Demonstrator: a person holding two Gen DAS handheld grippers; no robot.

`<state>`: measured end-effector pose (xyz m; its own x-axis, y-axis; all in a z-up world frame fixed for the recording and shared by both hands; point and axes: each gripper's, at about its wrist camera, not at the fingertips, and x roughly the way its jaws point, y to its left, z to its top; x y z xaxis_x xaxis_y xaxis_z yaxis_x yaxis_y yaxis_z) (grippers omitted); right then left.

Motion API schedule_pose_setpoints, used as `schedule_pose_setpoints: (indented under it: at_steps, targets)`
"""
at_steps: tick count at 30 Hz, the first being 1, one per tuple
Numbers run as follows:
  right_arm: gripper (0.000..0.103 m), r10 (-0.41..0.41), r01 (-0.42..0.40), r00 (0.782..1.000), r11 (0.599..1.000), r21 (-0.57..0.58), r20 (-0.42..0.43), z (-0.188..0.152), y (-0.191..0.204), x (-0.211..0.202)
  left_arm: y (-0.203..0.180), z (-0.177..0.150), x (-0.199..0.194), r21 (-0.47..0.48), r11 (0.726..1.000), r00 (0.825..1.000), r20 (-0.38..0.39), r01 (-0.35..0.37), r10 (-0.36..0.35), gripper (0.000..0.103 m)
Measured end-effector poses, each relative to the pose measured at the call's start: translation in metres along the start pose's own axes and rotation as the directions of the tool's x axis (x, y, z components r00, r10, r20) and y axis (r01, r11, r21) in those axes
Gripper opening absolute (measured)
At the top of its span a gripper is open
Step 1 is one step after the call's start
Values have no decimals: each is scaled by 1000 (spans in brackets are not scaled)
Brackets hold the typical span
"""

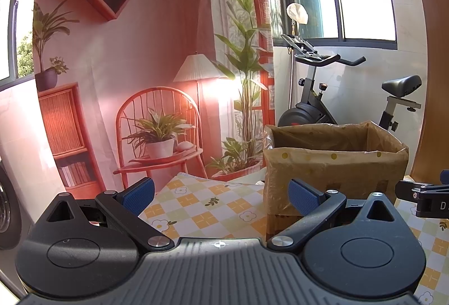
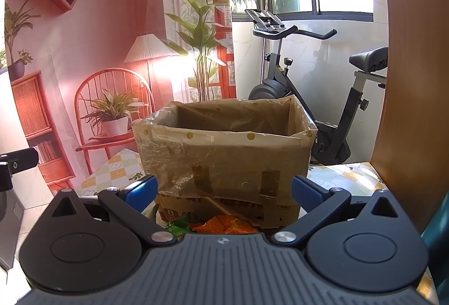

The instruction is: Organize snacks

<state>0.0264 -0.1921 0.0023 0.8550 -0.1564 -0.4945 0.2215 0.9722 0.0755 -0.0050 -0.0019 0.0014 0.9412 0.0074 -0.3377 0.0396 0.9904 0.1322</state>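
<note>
Ahead of both claws hangs a printed backdrop (image 1: pixel 134 58) of a red room, and an exercise bike (image 2: pixel 314 97) stands beyond the table's far edge. The table (image 1: pixel 202 204), under a checked floral cloth, lies bare between the left claw (image 1: pixel 221 197) and its far edge. A cardboard box (image 2: pixel 224 153) lined with brown plastic, its top open, stands straight ahead of the right claw (image 2: pixel 223 191) and ahead-right of the left claw. Both claws are spread wide and hold nothing. Snack packets, one orange (image 2: pixel 224 224) and one green (image 2: pixel 175 226), lie just below the right claw, against the box's near wall. The right claw's tip shows at the left claw's right.
</note>
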Motion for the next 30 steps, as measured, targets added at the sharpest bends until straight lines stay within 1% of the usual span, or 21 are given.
schedule_pose_setpoints:
  at_steps: [23,30]
  targets:
    - [103,0,0,1000,1000,-1,-1,-1,1,0,0,-2,1,-12,1000,1000,-6,-5,5,102]
    - [103,15,-15,1000,1000,4,-2,-11,1,6,-1,-9,8,-14,1000,1000,5,-23,23,102]
